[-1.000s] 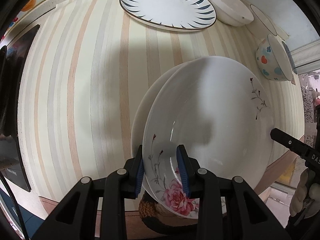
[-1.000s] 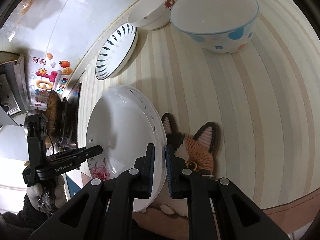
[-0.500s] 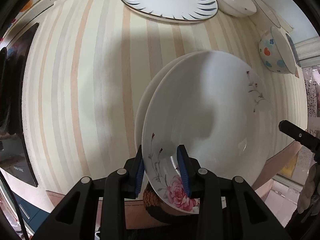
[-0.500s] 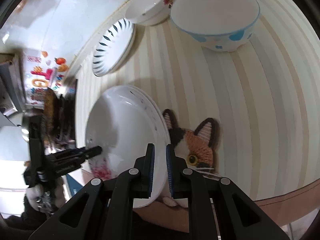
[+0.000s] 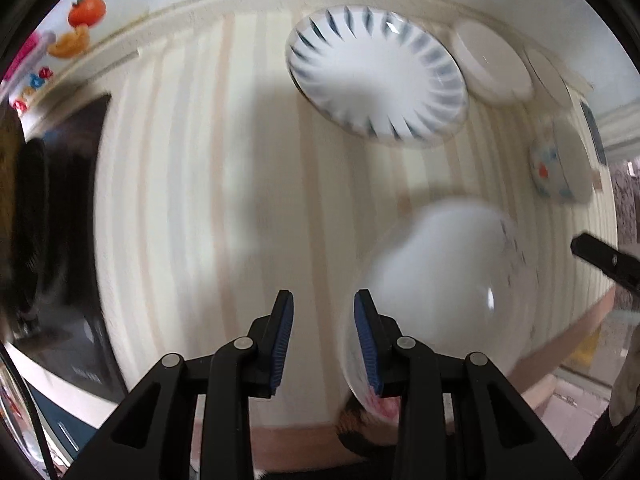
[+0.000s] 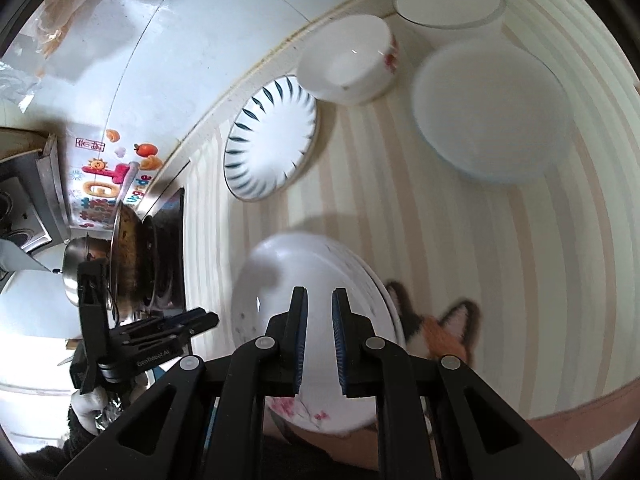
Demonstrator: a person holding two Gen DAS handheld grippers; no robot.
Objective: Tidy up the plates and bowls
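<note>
Nearest, the left gripper (image 5: 322,334) and the right gripper (image 6: 320,338) both have their jaws apart, gripping nothing. Just beyond them the stacked floral plates (image 6: 316,320) rest on the cat-face mat (image 6: 444,328) at the near edge of the striped table (image 5: 192,208). Farther off, the blue-rayed plate (image 5: 378,80) lies near the wall, the dotted bowl (image 6: 490,110) to its right, and the small white bowl (image 6: 348,64) between them at the wall.

The plates (image 6: 316,320) at lower centre are glossy white glazed ceramic, like the striped plate (image 6: 270,140) above them. The cat mat (image 6: 444,328) looks fuzzy, knitted. The counter (image 6: 400,220) is matt; the pot (image 6: 80,264) at left shiny metal.
</note>
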